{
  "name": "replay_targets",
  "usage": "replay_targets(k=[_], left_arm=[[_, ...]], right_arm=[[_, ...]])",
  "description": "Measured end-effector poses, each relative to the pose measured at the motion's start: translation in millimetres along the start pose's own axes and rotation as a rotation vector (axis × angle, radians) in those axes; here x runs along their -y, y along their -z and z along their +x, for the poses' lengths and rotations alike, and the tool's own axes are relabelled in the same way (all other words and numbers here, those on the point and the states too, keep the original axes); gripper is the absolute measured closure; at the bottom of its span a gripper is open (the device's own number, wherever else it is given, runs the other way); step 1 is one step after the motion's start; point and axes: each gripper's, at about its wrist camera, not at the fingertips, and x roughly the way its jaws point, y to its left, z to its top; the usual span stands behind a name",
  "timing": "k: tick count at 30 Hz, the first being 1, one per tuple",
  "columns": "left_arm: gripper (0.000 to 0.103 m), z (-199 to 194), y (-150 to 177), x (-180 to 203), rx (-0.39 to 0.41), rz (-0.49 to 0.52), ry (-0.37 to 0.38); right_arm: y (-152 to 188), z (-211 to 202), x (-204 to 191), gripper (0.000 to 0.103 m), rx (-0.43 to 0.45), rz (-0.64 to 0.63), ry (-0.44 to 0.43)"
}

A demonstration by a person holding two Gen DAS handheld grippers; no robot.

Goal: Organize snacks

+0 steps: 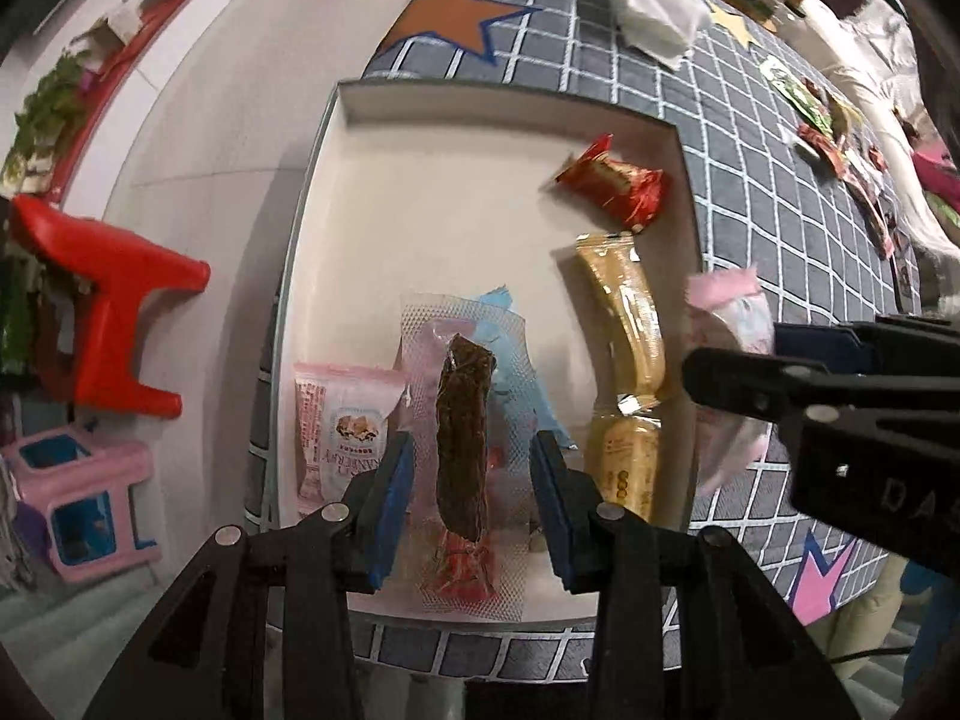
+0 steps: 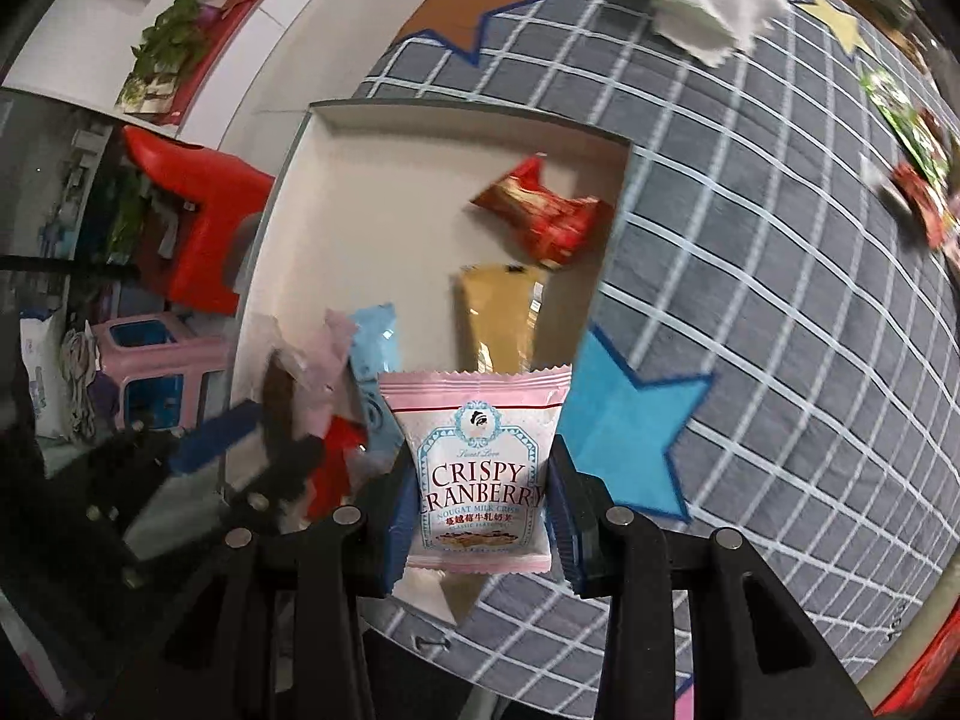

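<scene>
Grey cloth with a white grid (image 1: 750,138) and coloured star patches covers the bench, and a shallow white box (image 1: 480,102) lies on it at the near left edge.

Left hand-held gripper (image 1: 471,495) is clenched on a clear mesh-textured sachet holding a dark brown stick snack (image 1: 459,438), red at its lower end, hanging over the near part of the box. No writing on it can be read. Right hand-held gripper (image 2: 480,507) grasps a pink-and-white packet (image 2: 480,462) between its blue pads; the packet reads "CRISPY CRANBERRY", then "NOUGAT MILK CRISP" with a line of Chinese characters below. It hangs over the near right corner of the box, beside a blue star patch (image 2: 624,420).

Inside the box, a second pink cranberry packet (image 1: 342,426) lies near left, its print facing sideways. A light blue wrapper (image 1: 510,360) lies under the stick sachet. Along the right wall lie a long gold-tan pack (image 1: 624,324) and, farther back, a red-and-gold wrapped sweet (image 1: 615,183).

Farther out on the cloth are an orange star patch (image 1: 456,15), a white packet (image 1: 654,6) and scattered snack wrappers (image 1: 834,126) at far right. Off the bench to the left stand a red plastic stool (image 1: 114,312) and a pink one (image 1: 84,492).
</scene>
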Motion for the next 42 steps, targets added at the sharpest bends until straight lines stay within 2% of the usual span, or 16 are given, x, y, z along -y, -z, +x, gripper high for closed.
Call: replay_targets(k=[5,6,8,10,12,15,17,22,23,25,29,30,31,34,38,42], left_arm=[[0.056,8,1,-3,-0.015,-0.010,0.009],[0.053,8,1,-4,-0.017,-0.013,0.019],[0.033,6,2,-7,-0.012,-0.025,0.036],[0.025,2,3,-9,0.006,-0.035,0.042],[0.023,-2,3,-10,0.016,-0.041,0.041],[0.022,-3,4,-9,-0.012,-0.036,0.064],[0.020,-4,6,-7,-0.015,-0.024,0.068],[0.004,-10,12,1,0.006,0.021,-0.012],[0.000,-12,14,1,0.016,0.021,-0.011],[0.000,-20,16,2,0.058,0.025,-0.016],[0.000,-36,17,7,0.118,0.050,-0.103],[0.000,-39,17,7,0.113,0.049,-0.079],[0.000,-41,15,5,0.102,0.040,-0.053],[0.000,-45,12,0,0.053,-0.007,0.015],[0.000,-56,14,3,0.041,-0.003,-0.072],[0.000,-74,22,5,0.051,0.043,-0.084]], right_arm=[[-7,16,-10,0.062,-0.036,0.007,0.005],[-7,19,-12,0.062,-0.042,0.005,0.009],[-7,22,-14,0.062,-0.050,0.006,0.011],[-7,23,-14,0.062,-0.056,0.008,0.007],[-6,23,-15,0.061,-0.058,0.009,0.003],[-5,22,-20,0.052,-0.049,0.004,0.005],[-3,17,-18,0.051,-0.043,-0.001,0.007],[2,7,-10,0.050,-0.033,0.010,0.018],[3,5,-9,0.039,-0.031,0.018,0.021],[6,-1,-4,0.010,-0.016,0.032,0.032],[12,-16,2,0.009,0.009,0.038,0.050],[14,-19,4,0.008,0.015,0.039,0.060],[16,-23,5,0.000,0.023,0.041,0.068],[22,-34,7,0.000,0.053,0.046,0.071],[29,-48,4,0.000,0.075,0.053,0.072],[37,-60,1,0.000,0.064,0.042,0.068]])
